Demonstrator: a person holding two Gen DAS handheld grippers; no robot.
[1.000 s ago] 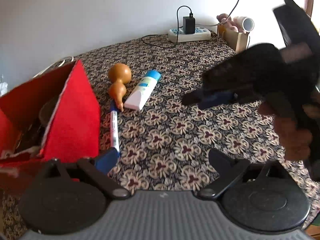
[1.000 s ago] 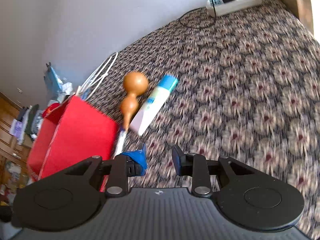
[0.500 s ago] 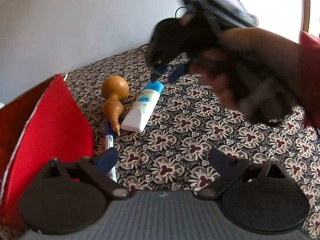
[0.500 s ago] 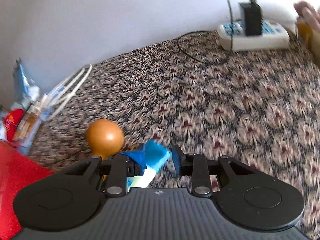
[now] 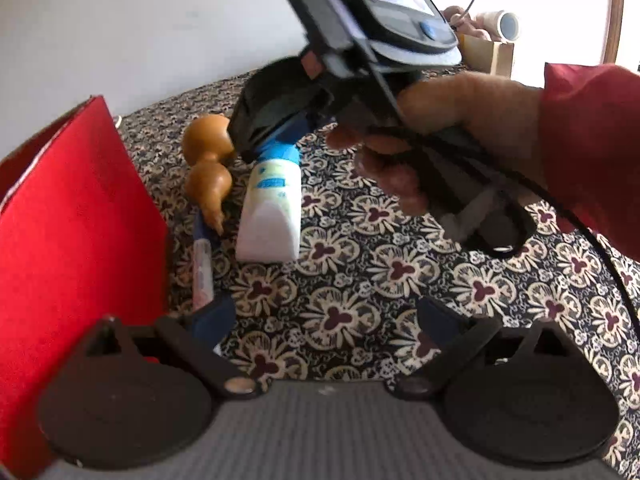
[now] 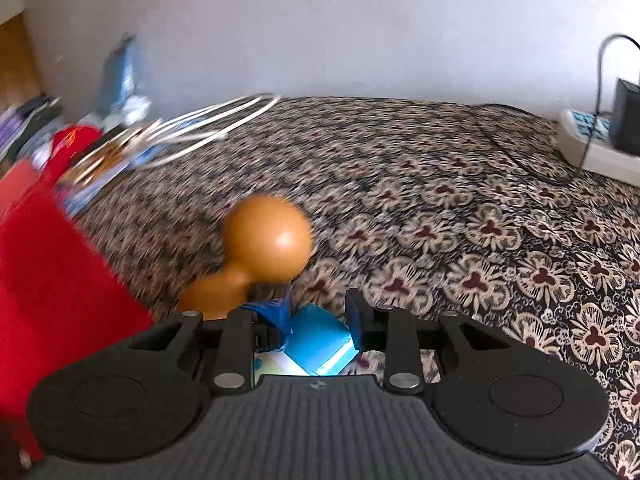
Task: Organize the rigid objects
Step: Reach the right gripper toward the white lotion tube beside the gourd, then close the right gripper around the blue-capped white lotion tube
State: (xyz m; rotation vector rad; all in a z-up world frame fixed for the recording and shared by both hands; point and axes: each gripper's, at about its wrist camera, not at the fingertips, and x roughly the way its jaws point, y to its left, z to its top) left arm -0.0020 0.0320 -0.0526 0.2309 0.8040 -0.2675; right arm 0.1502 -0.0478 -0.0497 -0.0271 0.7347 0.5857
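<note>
A white tube with a blue cap [image 5: 272, 208] lies on the flowered cloth beside a brown gourd [image 5: 208, 160]. A pen [image 5: 202, 268] lies along the red box [image 5: 80, 240]. A hand holds my right gripper [image 5: 268, 144] down over the tube's cap. In the right wrist view the blue cap [image 6: 320, 340] sits between the fingers of the right gripper [image 6: 318, 318], whose jaws are opening; the tube rests on the table. The gourd [image 6: 264, 240] is just left of them. My left gripper [image 5: 326, 316] stands open and wide, its left fingertip at the pen's near end.
The red box [image 6: 52, 288] stands at the left, with clutter and white cords [image 6: 224, 120] behind it. A power strip with a black charger [image 6: 592, 140] lies at the back right. A wooden box [image 5: 488, 52] stands at the far corner. A red sleeve [image 5: 592, 140] crosses the right side.
The right gripper swung in from the right, rolled level and came down over the tube's cap. The left gripper sank closer to the pen and the red box.
</note>
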